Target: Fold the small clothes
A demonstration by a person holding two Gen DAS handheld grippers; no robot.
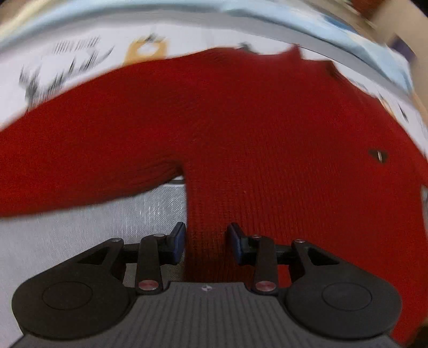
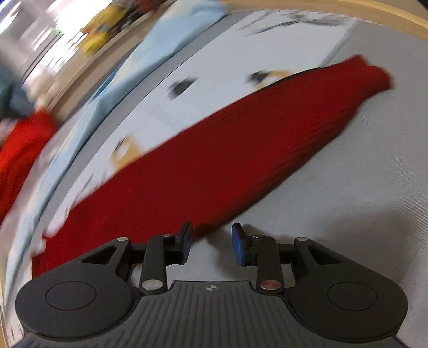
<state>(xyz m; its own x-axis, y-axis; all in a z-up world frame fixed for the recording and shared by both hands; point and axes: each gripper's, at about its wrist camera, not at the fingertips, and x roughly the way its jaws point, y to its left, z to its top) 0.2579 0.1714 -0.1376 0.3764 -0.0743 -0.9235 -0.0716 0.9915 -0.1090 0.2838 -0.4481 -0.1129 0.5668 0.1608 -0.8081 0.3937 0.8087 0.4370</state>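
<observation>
A small red knitted sweater [image 1: 240, 128] lies spread flat on a grey cloth surface [image 1: 80, 227], one sleeve stretched to the left. My left gripper [image 1: 206, 242] is open just above the sweater's body edge, with the knit showing between its blue-padded fingers. In the right wrist view a long red sleeve [image 2: 227, 155] runs diagonally from lower left to upper right. My right gripper [image 2: 211, 242] is open at the sleeve's lower edge, over the grey cloth [image 2: 347, 200], holding nothing. Both views are motion-blurred.
A white printed sheet with black and tan marks [image 1: 80, 61] lies under the sweater's far side. A pale blue cloth [image 2: 165, 40] and a wooden rim [image 2: 374, 10] lie beyond. More red fabric [image 2: 18, 150] sits at the far left; a yellow object [image 2: 101, 26] is in the background.
</observation>
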